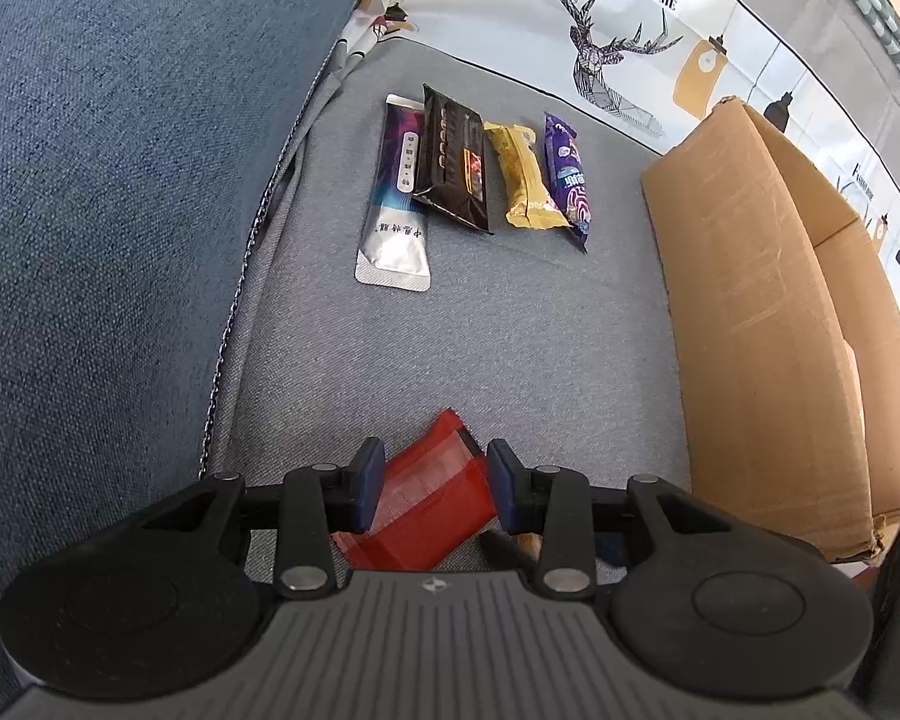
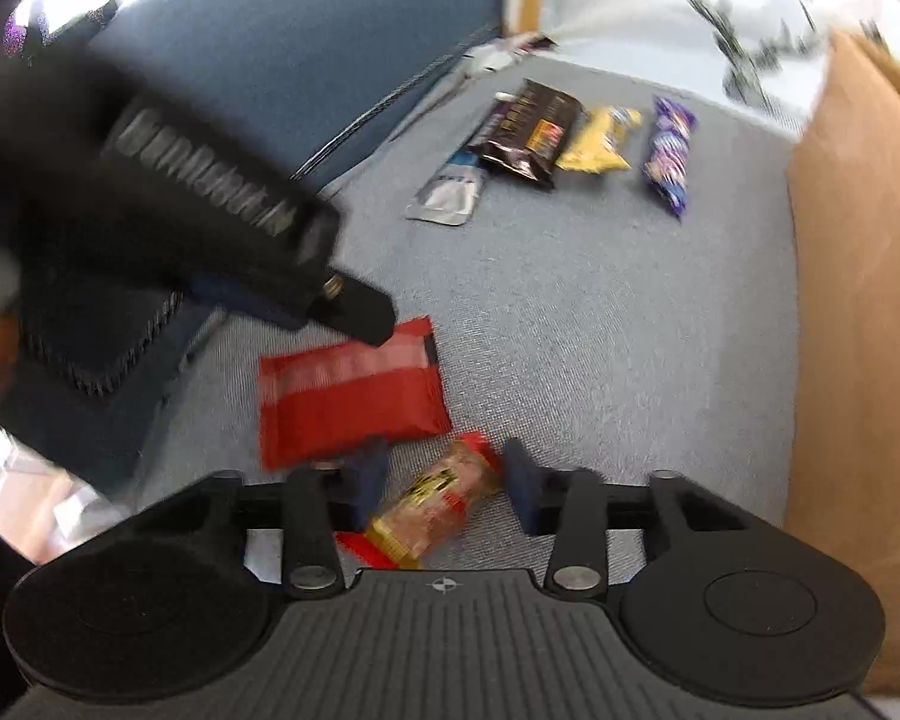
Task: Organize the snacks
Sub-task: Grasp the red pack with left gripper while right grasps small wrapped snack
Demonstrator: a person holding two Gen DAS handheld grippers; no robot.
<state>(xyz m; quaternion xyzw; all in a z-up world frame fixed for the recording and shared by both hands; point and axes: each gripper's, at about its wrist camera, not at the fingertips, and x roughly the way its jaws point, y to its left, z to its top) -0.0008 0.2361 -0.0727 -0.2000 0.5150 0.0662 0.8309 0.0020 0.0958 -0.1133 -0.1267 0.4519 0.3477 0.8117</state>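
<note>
On the grey sofa seat point(image 1: 450, 324) a red snack packet point(image 1: 432, 510) lies between the fingers of my open left gripper point(image 1: 437, 483), just above or on it. In the right wrist view the same red packet point(image 2: 354, 396) lies under the left gripper's body point(image 2: 210, 198). My right gripper point(image 2: 447, 480) is open around a small red-and-gold snack bar point(image 2: 438, 498) lying on the seat. Further back lie a silver-purple sachet point(image 1: 397, 198), a black packet point(image 1: 456, 162), a yellow packet point(image 1: 525, 177) and a purple packet point(image 1: 567, 177) in a row.
An open cardboard box point(image 1: 762, 312) stands on the right of the seat, also in the right wrist view point(image 2: 858, 300). A blue sofa armrest point(image 1: 120, 180) rises on the left. A printed deer cushion point(image 1: 618, 54) lines the back.
</note>
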